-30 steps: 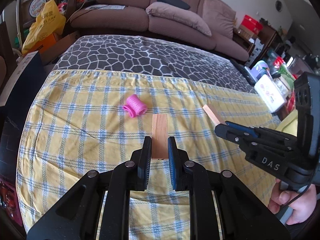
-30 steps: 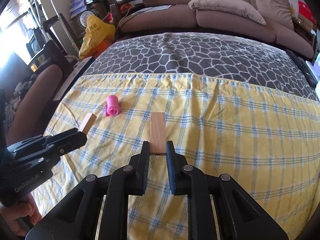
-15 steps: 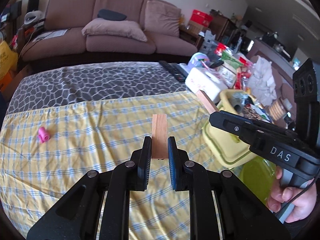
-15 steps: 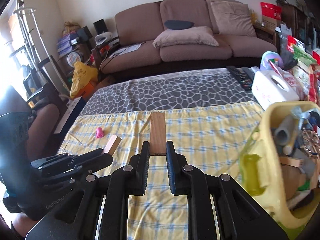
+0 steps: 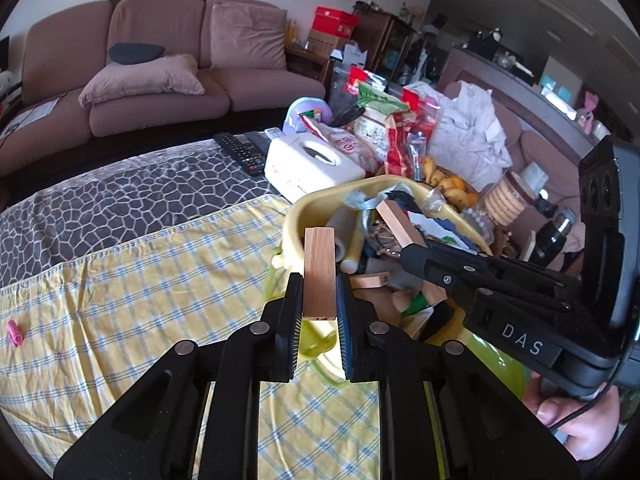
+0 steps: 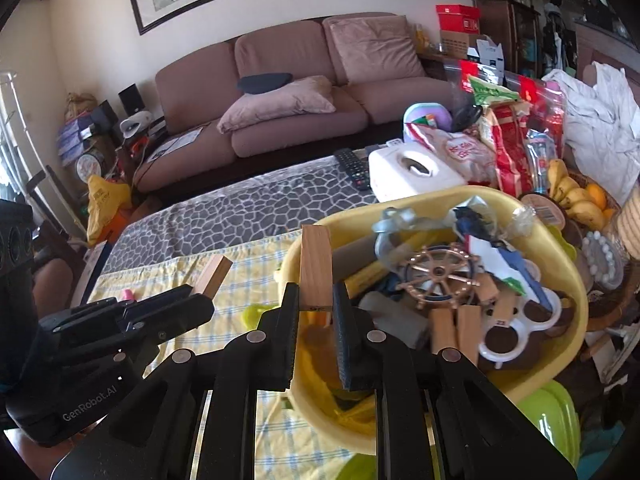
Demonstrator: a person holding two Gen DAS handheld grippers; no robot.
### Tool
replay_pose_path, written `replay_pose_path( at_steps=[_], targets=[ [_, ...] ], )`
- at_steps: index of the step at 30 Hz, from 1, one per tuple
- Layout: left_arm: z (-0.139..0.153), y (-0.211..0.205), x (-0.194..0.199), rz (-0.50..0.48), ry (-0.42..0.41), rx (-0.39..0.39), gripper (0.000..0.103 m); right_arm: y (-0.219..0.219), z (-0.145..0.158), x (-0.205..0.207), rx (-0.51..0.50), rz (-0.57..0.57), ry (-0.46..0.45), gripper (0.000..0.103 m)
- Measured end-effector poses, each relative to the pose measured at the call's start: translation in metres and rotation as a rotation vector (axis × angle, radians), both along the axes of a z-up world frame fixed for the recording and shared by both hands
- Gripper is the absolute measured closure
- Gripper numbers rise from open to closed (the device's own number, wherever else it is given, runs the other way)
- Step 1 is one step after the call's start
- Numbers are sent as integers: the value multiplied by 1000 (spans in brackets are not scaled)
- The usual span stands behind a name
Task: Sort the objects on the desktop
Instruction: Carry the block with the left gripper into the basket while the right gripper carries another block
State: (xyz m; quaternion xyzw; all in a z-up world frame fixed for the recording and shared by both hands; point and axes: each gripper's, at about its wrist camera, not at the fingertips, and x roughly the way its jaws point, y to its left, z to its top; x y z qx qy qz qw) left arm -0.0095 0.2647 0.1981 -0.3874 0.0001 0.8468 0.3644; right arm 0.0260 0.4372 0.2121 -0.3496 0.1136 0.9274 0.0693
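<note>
My left gripper (image 5: 318,300) is shut on a wooden block (image 5: 319,272) that sticks out forward, hanging just before the rim of the yellow basin (image 5: 298,210). My right gripper (image 6: 316,304) is shut on a second wooden block (image 6: 316,266), above the basin's near-left rim (image 6: 440,194). The basin holds several wooden blocks, a brass ship's wheel (image 6: 438,276) and other clutter. In each view the other gripper shows beside mine: the right gripper (image 5: 412,252) with its block (image 5: 398,224), and the left gripper (image 6: 192,300) with its block (image 6: 216,274). A pink roll (image 5: 15,332) lies far left on the yellow checked cloth (image 5: 140,280).
Behind the basin stand a white tissue box (image 5: 308,166), remotes (image 5: 244,150), snack bags (image 6: 512,136) and bananas (image 6: 576,196). A green lid (image 6: 552,416) lies at the near right. A brown sofa (image 5: 160,80) is beyond the table.
Both grippers have swung right and risen, each still holding its block, from above the cloth by the pink roll to the yellow basin. The pink roll is now far left.
</note>
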Motion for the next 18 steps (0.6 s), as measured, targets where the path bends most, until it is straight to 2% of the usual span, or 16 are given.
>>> replay_pose_path(
  at_steps=[8, 18],
  targets=[
    [-3, 55, 3, -43, 2, -19, 88, 39, -3, 17, 22, -59, -17, 88],
    [-18, 87, 4, -60, 9, -69, 88, 66, -12, 24, 27, -98, -40, 88]
  ],
)
